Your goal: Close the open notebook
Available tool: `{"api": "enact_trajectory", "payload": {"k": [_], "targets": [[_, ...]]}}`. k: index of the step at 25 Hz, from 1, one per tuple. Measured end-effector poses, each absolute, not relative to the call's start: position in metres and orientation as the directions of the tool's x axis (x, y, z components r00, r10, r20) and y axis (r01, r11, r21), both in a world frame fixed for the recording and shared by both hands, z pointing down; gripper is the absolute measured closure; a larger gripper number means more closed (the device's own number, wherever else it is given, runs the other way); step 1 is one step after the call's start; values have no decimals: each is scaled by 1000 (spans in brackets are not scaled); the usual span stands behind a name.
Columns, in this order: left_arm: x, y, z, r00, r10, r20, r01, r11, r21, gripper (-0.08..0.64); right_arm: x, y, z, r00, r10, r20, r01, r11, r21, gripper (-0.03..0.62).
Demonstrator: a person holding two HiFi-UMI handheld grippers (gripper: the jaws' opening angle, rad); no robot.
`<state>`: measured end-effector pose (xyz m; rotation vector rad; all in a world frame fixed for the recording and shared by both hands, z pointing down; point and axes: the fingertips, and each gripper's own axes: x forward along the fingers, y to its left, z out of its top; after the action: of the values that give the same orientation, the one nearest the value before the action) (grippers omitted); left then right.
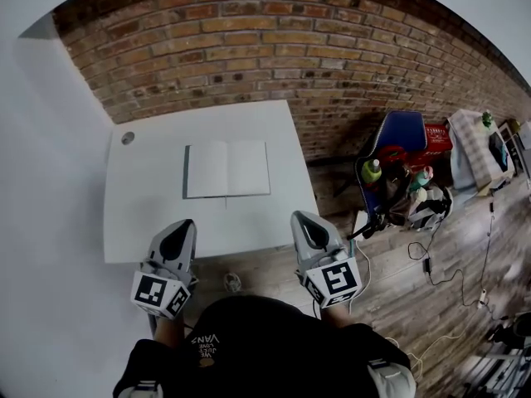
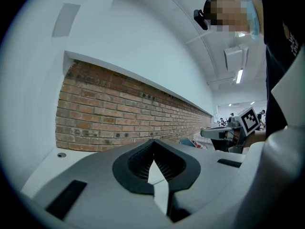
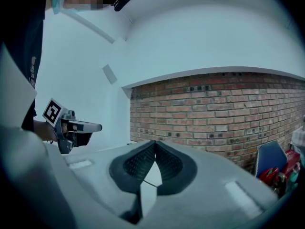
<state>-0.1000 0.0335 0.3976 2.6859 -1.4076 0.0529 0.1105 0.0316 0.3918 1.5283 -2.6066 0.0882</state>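
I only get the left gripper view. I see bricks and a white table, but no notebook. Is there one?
Observer: Yes. The head view shows an open notebook lying flat on the table, pages facing up.
Operator: Is a gripper touching it?
Observer: No. The left gripper and the right gripper are both at the table's near edge, short of the notebook.
Operator: Are the right one's fingers open?
Observer: No. The right gripper view shows its fingers closed together with nothing between them.
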Motion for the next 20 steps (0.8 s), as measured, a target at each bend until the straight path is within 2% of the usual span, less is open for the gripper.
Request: {"api": "enact_trajectory", "payload": {"k": [20], "targets": [[-183, -25, 420, 591, -802, 89, -805, -579, 131, 549, 47, -29, 403, -410, -900, 147, -906, 420, 46, 594]]}}
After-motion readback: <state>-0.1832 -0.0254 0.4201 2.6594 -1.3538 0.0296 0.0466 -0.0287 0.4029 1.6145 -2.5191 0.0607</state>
